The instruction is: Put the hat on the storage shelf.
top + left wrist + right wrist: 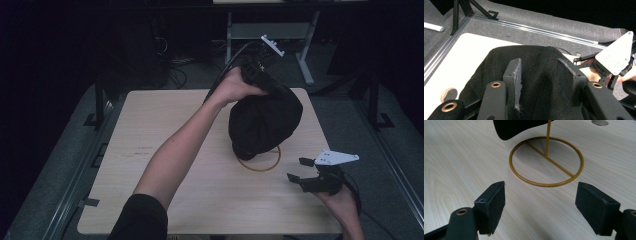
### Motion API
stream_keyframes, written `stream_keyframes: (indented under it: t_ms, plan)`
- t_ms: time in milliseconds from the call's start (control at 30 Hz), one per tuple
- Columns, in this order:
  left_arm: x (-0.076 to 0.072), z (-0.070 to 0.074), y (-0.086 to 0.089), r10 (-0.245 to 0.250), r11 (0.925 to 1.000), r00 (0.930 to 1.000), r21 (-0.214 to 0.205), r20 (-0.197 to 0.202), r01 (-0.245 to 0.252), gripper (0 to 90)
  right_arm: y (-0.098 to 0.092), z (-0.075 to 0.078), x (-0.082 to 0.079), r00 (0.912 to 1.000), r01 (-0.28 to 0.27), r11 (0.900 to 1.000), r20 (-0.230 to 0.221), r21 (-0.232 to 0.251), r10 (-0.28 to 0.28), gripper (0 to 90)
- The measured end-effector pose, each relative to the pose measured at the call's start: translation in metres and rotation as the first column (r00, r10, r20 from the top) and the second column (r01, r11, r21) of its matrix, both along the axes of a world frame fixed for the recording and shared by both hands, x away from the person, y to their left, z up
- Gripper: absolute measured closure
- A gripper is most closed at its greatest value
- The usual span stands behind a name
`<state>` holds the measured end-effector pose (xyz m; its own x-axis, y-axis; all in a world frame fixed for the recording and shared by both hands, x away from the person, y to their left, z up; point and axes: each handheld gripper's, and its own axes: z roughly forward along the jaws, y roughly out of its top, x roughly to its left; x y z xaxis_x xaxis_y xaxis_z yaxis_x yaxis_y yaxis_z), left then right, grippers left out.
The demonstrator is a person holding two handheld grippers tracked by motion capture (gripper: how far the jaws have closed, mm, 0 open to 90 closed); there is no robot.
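A black hat [265,122] sits on top of a gold wire stand whose ring base [260,167] rests on the light wooden table [175,150]. My left gripper [277,90] reaches across from the left to the hat's far top edge. In the left gripper view its jaws [540,72] stand apart over the hat's crown [539,57], and the pads do not press on the cloth. My right gripper [297,169] hovers low at the table's right front, open and holding nothing. Its view shows the ring base [546,161], the upright rod and the hat's lower edge [516,128] just ahead.
Metal frame rails [439,57] run along the table's sides over grey carpet. A desk frame [305,50] and cables stand beyond the far edge. A round hole [599,122] marks the tabletop past the stand. Bare wood spreads left of the stand.
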<state>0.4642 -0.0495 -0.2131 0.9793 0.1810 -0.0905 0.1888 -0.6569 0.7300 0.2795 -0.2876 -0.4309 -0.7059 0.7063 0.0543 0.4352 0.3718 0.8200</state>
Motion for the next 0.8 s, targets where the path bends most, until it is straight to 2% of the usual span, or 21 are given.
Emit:
stream_keyframes:
  t_ms: [233,600,633,800]
  plan:
    - [-0.004,0.001,0.013,0.026,0.9997,0.9995,0.000,0.017,-0.026,48.0,-0.002,0.002,-0.003,0.9998,0.015,0.9999,0.011,-0.006,-0.015,23.0]
    - [-0.009,0.001,0.028,0.051,0.9987,0.9985,-0.005,0.020,-0.051,41.6,-0.001,0.002,-0.004,0.9995,0.028,0.9996,0.015,-0.004,-0.028,20.7]
    - [-0.009,0.001,0.032,0.057,0.9983,0.9978,-0.010,0.032,-0.057,41.6,-0.001,0.002,-0.004,0.9991,0.034,0.9994,0.025,-0.005,-0.034,20.7]
    - [-0.007,0.001,0.043,0.083,0.9964,0.9963,-0.018,0.020,-0.083,38.4,-0.004,0.002,-0.004,0.9986,0.050,0.9987,0.019,0.008,-0.050,19.6]
